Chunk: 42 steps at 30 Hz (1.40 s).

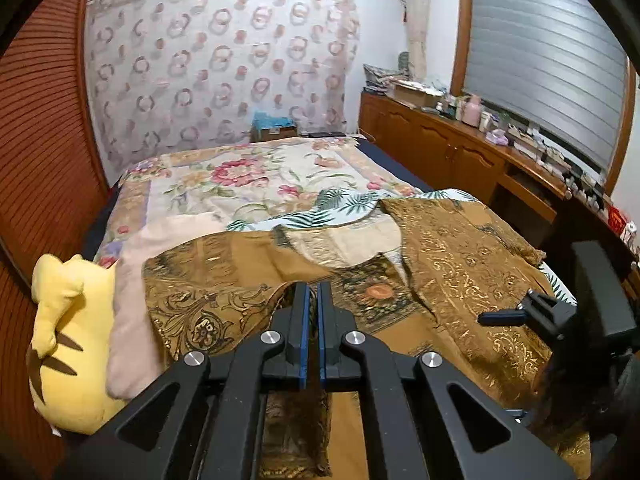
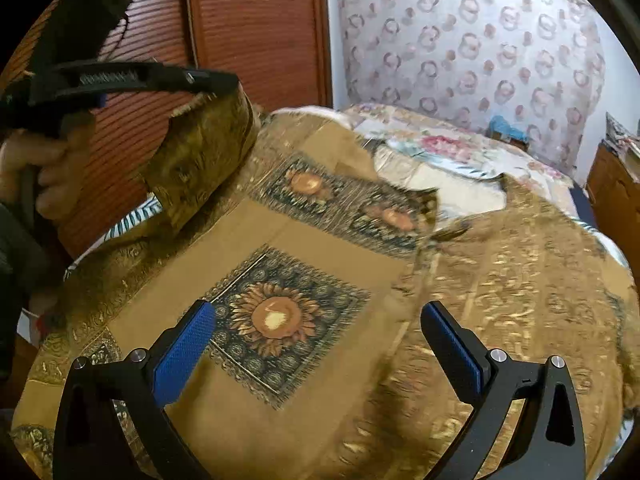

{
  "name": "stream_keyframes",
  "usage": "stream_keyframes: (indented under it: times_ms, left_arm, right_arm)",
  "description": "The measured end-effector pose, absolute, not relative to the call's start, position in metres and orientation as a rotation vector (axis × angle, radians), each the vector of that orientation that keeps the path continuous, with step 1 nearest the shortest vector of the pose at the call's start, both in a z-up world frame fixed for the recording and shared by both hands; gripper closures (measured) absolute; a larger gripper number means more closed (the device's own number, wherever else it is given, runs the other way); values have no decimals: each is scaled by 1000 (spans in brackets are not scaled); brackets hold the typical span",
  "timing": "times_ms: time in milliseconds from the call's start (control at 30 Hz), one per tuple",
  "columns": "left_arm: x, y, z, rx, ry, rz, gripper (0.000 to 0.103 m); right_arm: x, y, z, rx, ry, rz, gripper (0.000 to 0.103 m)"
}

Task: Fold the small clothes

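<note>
On the bed (image 1: 248,176), a brown gold-patterned shirt (image 2: 320,240) lay spread across the floral bedspread. At its left side, the left gripper (image 1: 313,292) was clenched on a lifted fold of the shirt's edge. Over the sunflower print, the right gripper (image 2: 318,316) hung with jaws released. Beside the shirt sat a yellow plush toy (image 1: 68,344).

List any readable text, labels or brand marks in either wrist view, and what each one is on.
None can be read.
Red item at the far right of the wooden sideboard: may carry print, too small to read.
Clutter on the sideboard under the window: too small and blurred.
Cardboard box beyond the bed: no legible print.
Brown patterned shirt: sunflower and scroll ornament only, no lettering.
</note>
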<state>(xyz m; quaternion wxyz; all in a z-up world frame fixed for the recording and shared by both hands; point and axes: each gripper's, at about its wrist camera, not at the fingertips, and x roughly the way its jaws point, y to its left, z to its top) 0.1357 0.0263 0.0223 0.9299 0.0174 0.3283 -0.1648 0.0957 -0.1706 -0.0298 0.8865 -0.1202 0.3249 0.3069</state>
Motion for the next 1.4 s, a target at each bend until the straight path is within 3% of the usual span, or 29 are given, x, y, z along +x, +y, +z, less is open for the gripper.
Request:
stream_keyframes:
  times_ms: [167,233,300,367,500,567,1133,1400]
  left_arm:
    - [143,2,18,46,706,-370,98]
    - [140,-2,18,47,707,-379,76]
    - [133,-2,20,33,690,-393,61]
    - [126,2,23,27,671,-386,57]
    - [109,17,27,18,630,-338,32]
    - [103,26,28,9,611,-319,26]
    - [48,111,-17,-105,591,-98,24]
    - [35,129,-26,-112,587,-53,24]
  right_arm:
    - [91,-188,-26,-241,658,605,1]
    - [91,-195,-28,-227,662,594,1]
    - [92,-201,-29,-215,668,588,1]
    - [92,-205,-28,-205,667,581,1]
    - [95,-208,-21,-198,653,579,1]
    - [98,-205,-17,-200,648,587,3]
    - [120,-131,14,-322,614,777,31]
    - [149,-69,-1,-350,673,855,50]
